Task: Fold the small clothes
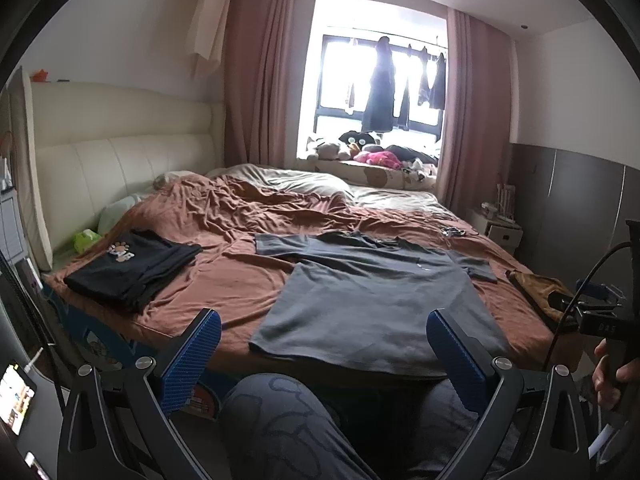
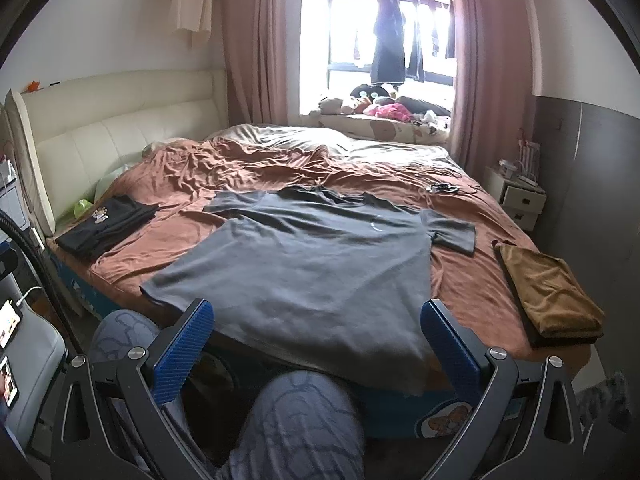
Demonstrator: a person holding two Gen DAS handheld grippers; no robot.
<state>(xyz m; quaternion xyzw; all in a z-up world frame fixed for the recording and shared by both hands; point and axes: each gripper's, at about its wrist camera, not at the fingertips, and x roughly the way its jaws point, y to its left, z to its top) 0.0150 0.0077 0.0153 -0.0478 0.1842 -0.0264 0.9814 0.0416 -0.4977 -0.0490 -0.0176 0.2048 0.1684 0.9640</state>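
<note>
- Grey tee (image 1: 372, 292) lies flat, face up, on the brown sheet (image 1: 224, 280) of the bed; hem at the near edge, partly overhanging it, collar at the far end twd the window. Both sleeves spread out to the sides.
- Long axis of tee runs straight away from both grippers, hem → collar. Sleeves lie across that axis.
- L gripper (image 1: 324, 350): jaws wide apart, holding nothing, hovering off the near bed edge above the person's knees. Hem sits just ahead of it, btwn its blue pads (image 1: 200, 356) as framed. Not touching cloth.
- R gripper (image 2: 316, 340): jaws also wide apart, empty, same stand-off. In its view the hem (image 2: 280, 332) is just ahead; tee's right hem corner droops over the edge near its right pad.
- Key relation: both tools sit at the hem end, roughly square-on to the tee. Neither is near a sleeve; the sleeves are well fwd.
- Which is nearer: L for the left sleeve (image 1: 276, 245), R for the right sleeve (image 2: 452, 232). Judgement only – a lengthwise side fold looks like the next call, needing a reach fwd past the hem.
- Risk, as I judge it: overhanging hem may slide off if tugged twd the person.
- Elsewhere: folded black garment (image 1: 132, 270) at left of the bed, folded tan cloth (image 2: 548, 292) at right, both well apart from the tee. Prob. done / waiting piles; can't tell which.
</note>
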